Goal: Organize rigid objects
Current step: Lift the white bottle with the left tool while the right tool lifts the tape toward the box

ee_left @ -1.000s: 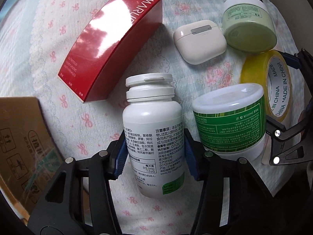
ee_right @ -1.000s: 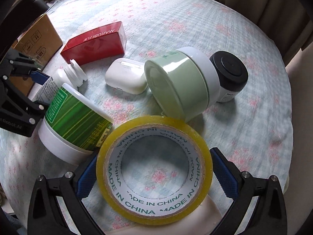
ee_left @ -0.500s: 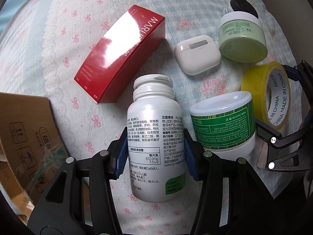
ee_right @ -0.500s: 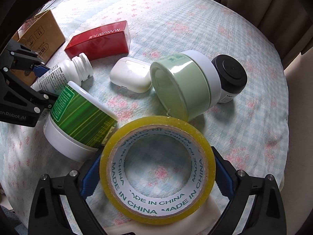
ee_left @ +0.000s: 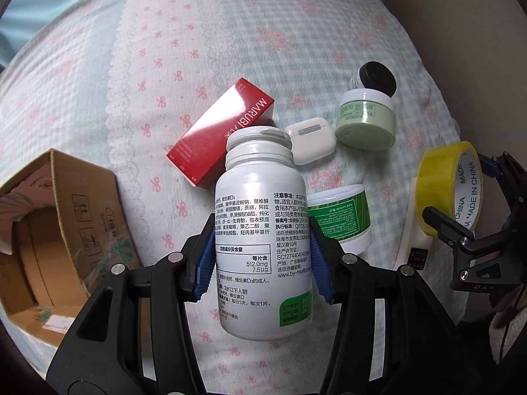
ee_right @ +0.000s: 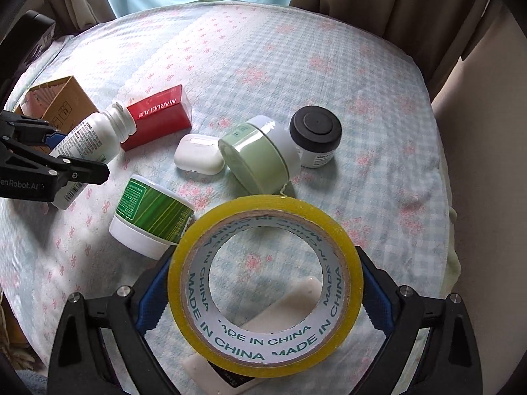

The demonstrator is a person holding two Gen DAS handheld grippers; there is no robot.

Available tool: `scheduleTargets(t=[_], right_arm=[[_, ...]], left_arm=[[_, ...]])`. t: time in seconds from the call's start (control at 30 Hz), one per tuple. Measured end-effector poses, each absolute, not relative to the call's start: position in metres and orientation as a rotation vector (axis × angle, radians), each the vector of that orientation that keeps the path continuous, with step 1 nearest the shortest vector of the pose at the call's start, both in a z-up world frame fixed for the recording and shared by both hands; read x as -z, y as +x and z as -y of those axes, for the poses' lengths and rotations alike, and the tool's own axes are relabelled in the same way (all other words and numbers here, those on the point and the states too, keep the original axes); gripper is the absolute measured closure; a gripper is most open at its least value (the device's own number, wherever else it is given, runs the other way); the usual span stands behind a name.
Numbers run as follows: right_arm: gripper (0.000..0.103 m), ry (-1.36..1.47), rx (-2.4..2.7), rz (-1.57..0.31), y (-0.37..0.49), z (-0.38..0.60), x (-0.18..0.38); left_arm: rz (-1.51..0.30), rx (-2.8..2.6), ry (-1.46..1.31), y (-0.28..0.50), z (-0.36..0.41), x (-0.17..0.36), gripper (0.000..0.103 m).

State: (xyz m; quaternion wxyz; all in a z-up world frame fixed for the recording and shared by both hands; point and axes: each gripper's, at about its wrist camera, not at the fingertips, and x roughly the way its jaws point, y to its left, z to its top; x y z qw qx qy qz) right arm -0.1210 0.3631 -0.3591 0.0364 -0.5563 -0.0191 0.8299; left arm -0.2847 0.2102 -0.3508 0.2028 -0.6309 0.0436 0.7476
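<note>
A white pill bottle (ee_left: 257,177) with printed text hangs above the flowered tablecloth (ee_left: 164,65), neck pointing away, with my left gripper (ee_left: 260,233) shut on its middle. In the right wrist view the same bottle (ee_right: 89,138) and left gripper (ee_right: 79,154) are at the far left, beside the cardboard box. A yellow tape roll (ee_right: 273,207) marked MADE IN CHINA is raised off the cloth, with the blue pads of my right gripper (ee_right: 263,266) pressed on its two sides. The left wrist view shows the tape (ee_left: 441,184) at its right edge.
On the cloth lie a red box (ee_right: 161,118), a white earbud case (ee_right: 197,154), a pale green jar (ee_right: 257,161) on its side, a black-lidded jar (ee_right: 314,131) and a green striped tub (ee_right: 151,214). An open cardboard box (ee_left: 66,214) stands left. A white flat object (ee_right: 290,302) lies under the tape.
Both grippers have risen: the bottle and the tape roll went up off the cloth with them. More of the table and the cardboard box show now.
</note>
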Motion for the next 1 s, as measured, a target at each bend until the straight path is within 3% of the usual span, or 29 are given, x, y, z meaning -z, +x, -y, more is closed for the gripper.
scheduleTargets(t=[0.3, 0.63, 1.0], right_arm=[[0.007, -1.551, -2.617, 0.010, -0.120, -0.347, 0.272], [0.007, -1.441, -2.730, -0.032, -0.128, -0.250, 0.170], [0.007, -1.509, -2.721, -0.305, -0.168, -0.102, 0.153]], left_arm=[[0.013, -2.224, -1.625, -0.273, -0.161, 0.269, 0.057], [0.223, -2.347, -1.504, -0.245, -0.038, 0.192, 0.057], [0.243, -2.370, -1.487, -0.245, 0.122, 0.184, 0.057]])
